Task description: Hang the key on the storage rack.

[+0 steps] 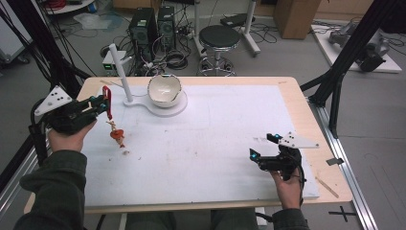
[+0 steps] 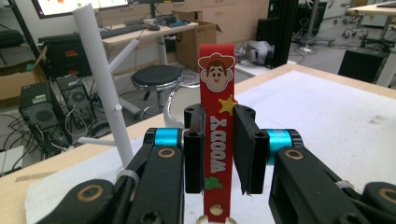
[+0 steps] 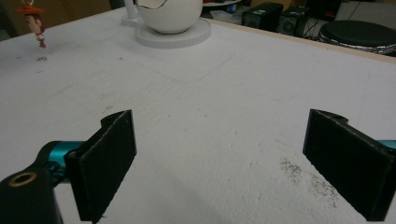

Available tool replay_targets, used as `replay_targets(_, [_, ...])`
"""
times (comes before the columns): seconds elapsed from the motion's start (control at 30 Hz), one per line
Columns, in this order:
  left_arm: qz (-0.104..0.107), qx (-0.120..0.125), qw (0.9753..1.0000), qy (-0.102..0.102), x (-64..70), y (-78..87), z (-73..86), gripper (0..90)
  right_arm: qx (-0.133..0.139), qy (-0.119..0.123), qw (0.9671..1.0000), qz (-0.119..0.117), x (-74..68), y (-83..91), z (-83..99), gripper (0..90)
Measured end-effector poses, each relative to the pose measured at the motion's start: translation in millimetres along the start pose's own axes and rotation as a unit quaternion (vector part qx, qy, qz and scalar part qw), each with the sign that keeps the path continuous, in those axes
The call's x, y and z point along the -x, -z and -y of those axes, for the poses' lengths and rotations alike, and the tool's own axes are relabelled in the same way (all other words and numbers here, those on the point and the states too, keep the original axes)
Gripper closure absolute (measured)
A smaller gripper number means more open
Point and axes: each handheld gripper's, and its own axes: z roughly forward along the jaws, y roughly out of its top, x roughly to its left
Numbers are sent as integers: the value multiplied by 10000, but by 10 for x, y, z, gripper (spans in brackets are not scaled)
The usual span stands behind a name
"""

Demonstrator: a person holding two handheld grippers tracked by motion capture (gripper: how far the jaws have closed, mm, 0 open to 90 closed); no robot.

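Left gripper view, red Woody strap (image 2: 216,140) upright, clamped in left hand-held gripper (image 2: 219,149)

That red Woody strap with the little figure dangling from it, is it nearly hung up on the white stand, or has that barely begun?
Done: the left tongs have the red strap clamped and lifted, its figure dangling above the mat. In hand: the strap is held near the white peg stand, not on a peg. Left, if hanging is the aim: hooking it on. The right tongs rest open and empty.
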Motion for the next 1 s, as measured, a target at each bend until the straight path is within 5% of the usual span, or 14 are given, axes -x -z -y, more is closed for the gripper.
replay_targets(1.0, [44, -209, 9996, 202, -267, -403, -126, 750, 70, 5, 10000, 39, 19, 57, -9, 88])
